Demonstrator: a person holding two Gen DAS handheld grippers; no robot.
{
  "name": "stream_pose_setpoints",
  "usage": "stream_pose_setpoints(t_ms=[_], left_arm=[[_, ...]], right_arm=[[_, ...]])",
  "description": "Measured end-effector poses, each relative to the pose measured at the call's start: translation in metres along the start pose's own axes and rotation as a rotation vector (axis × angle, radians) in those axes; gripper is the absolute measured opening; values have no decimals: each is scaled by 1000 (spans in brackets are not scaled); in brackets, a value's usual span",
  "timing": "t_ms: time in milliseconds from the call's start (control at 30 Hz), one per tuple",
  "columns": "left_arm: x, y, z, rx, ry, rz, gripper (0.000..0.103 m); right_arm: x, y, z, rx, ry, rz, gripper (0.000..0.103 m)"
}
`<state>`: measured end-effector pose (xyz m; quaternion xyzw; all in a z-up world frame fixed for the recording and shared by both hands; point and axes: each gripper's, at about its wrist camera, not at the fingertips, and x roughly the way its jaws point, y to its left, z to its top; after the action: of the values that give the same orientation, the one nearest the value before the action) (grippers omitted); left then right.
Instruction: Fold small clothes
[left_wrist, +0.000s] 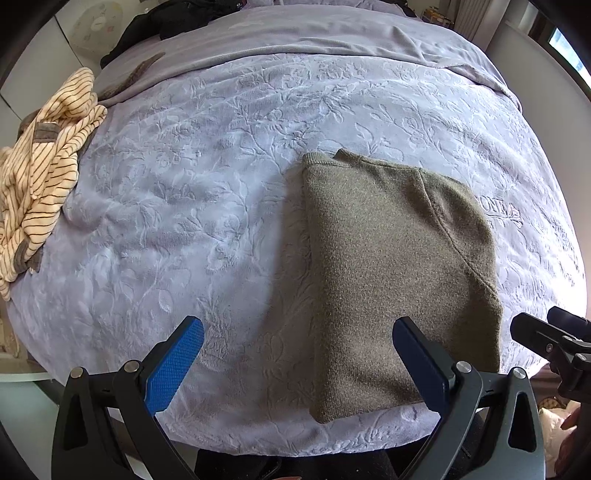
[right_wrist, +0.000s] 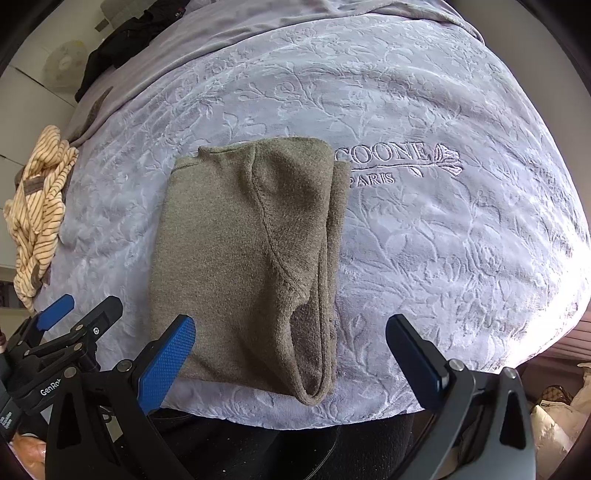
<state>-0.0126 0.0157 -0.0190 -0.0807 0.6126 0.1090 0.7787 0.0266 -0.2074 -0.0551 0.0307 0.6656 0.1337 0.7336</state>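
An olive-green knit garment (left_wrist: 388, 273) lies folded into a narrow rectangle on the lavender embossed blanket (left_wrist: 207, 192), near the bed's front edge. In the right wrist view the same garment (right_wrist: 240, 251) shows a sleeve seam and stacked layers along its right side. My left gripper (left_wrist: 297, 345) is open above the garment's near left edge, with nothing between its blue pads. My right gripper (right_wrist: 290, 341) is open too, hovering over the garment's near right end. The right gripper's tip (left_wrist: 546, 341) shows at the right edge of the left wrist view.
A cream striped garment (left_wrist: 40, 184) lies crumpled at the bed's left edge, also seen as the striped garment (right_wrist: 38, 206) in the right wrist view. Dark clothing (left_wrist: 173, 22) sits at the far left of the bed. Embroidered lettering (right_wrist: 399, 162) marks the blanket (right_wrist: 443, 240) right of the olive piece.
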Motion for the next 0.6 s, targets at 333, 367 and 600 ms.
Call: stream_pose_setpoints(t_ms=[333,367,600], left_arm=[[1,-2,0,10,6,-7,102],[1,-2,0,11,8,-6,102],[3,-2,1,11,15,-11,102]], right_arm=[[0,2,3,-8,1,0,103],[0,2,4,-8,1,-1,103],[1,2,4,-7,3,0,103]])
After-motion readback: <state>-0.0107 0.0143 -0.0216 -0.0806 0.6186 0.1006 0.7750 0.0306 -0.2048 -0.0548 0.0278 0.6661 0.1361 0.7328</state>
